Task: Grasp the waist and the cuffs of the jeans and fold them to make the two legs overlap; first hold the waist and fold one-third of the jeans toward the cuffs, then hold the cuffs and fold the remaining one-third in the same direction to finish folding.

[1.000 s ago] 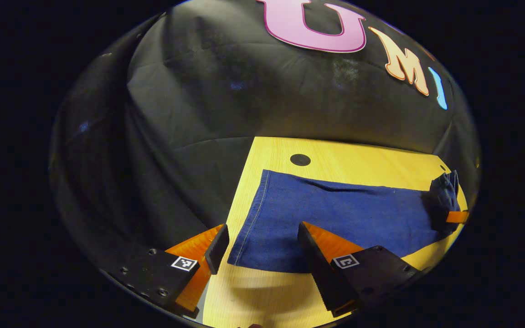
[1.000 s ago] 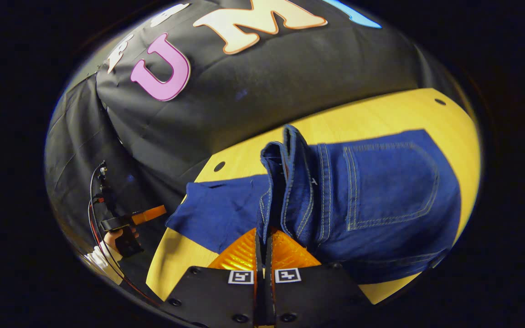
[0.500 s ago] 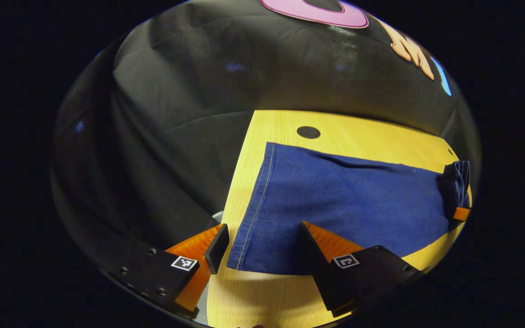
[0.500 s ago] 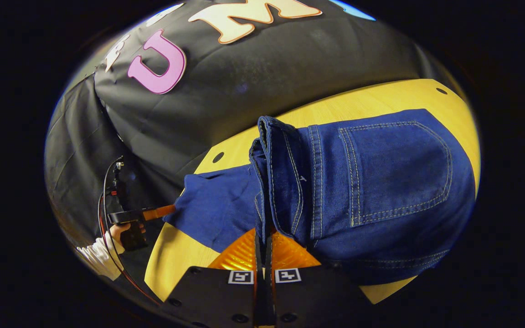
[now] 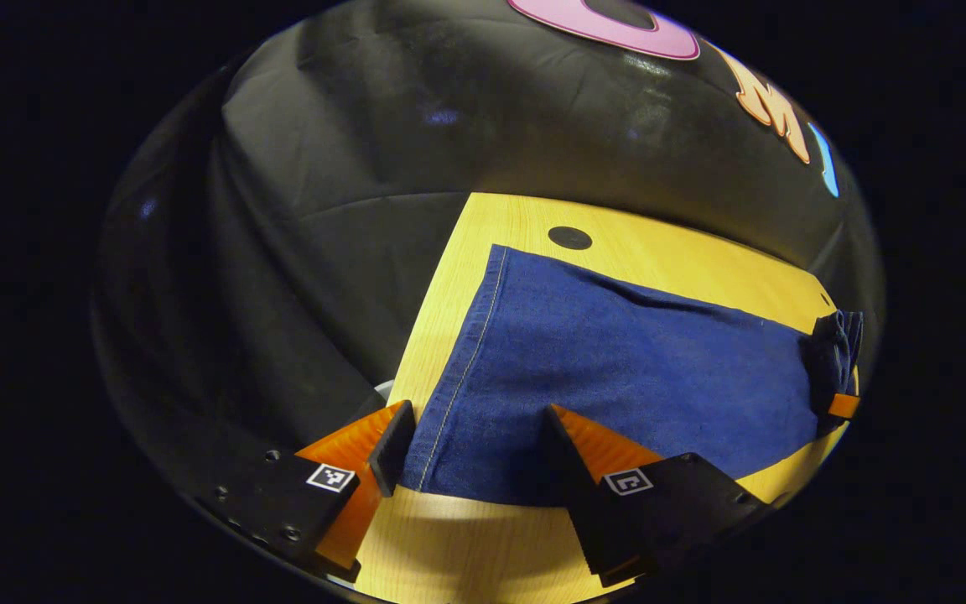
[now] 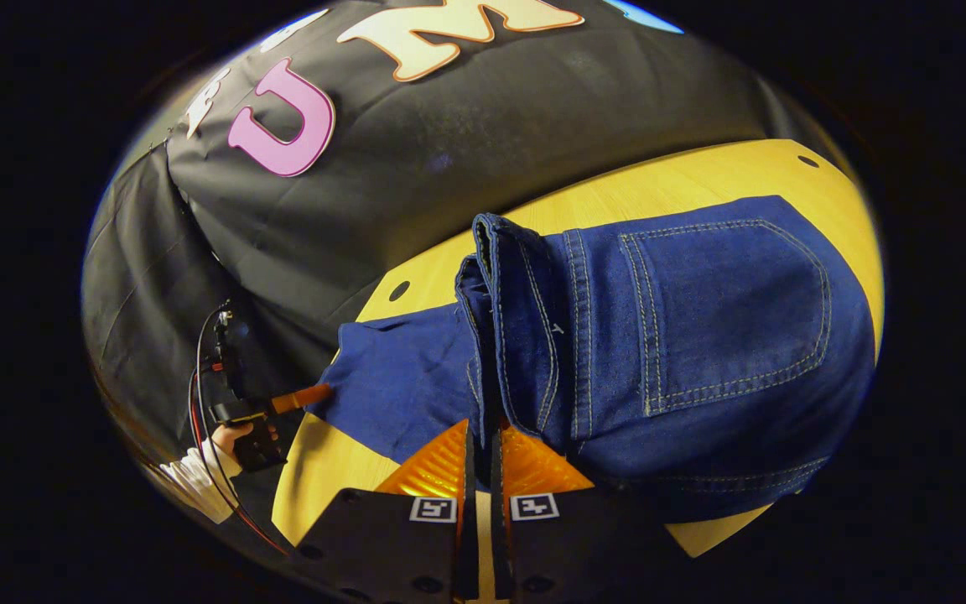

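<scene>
Jeans on yellow table, left hand-held gripper spread astride cuff, right hand-held gripper clamping waist

We see the right gripper pinching the jeans at the raised waist; left of the jeans, the left gripper reaches the cuffs above the table.

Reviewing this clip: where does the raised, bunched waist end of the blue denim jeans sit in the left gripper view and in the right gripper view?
Left gripper view: the bunched waist of the blue denim jeans is small at the far right edge, at the far end of the flat legs.
Right gripper view: the waist stands at centre, just above the right gripper, shut on it.
Shared landmark: the dark round hole in the yellow wooden table, beside the cuff end.
</scene>
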{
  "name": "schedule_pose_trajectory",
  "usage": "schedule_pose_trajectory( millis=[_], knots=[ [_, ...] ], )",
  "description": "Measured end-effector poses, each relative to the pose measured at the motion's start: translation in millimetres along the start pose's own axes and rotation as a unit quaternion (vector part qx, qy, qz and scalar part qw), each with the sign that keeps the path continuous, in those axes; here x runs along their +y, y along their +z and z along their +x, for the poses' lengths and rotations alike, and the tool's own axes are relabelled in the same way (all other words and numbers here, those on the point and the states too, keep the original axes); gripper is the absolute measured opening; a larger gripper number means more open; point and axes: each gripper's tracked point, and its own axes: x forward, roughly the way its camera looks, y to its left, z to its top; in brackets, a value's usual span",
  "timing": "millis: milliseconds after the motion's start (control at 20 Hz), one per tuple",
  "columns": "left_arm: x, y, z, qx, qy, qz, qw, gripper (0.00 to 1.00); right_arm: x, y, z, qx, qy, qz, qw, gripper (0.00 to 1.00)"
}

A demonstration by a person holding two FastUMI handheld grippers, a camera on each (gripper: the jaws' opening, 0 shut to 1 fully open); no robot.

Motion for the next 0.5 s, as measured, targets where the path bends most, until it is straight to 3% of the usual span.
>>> schedule_pose_trajectory(
  millis=[100,200,300,350,400,450,500],
  knots=[
    [0,1,-2,-0.004,-0.001,-0.005,1.000,0.88,11,3,-3,0.000,0.017,0.018,1.000,0.14],
    [-2,3,-5,-0.010,-0.004,-0.003,1.000,0.84,30,9,-7,-0.004,0.046,0.040,0.998,0.47],
    [-9,2,-3,-0.010,-0.006,-0.003,1.000,0.76,28,11,-10,-0.009,0.036,0.035,0.999,0.80],
    [-10,2,-4,-0.012,-0.005,-0.006,1.000,0.76,28,11,-10,-0.009,0.031,0.031,0.999,0.81],
    [-14,2,-4,-0.012,-0.009,-0.008,1.000,0.63,27,14,-14,-0.009,0.027,0.027,0.999,0.84],
    [-18,4,-4,-0.016,-0.013,-0.011,1.000,0.60,27,16,-16,-0.010,0.023,0.020,0.999,0.81],
    [-22,2,-3,-0.019,-0.018,-0.016,1.000,0.45,27,17,-21,-0.011,0.019,0.013,1.000,0.81]
  ],
)
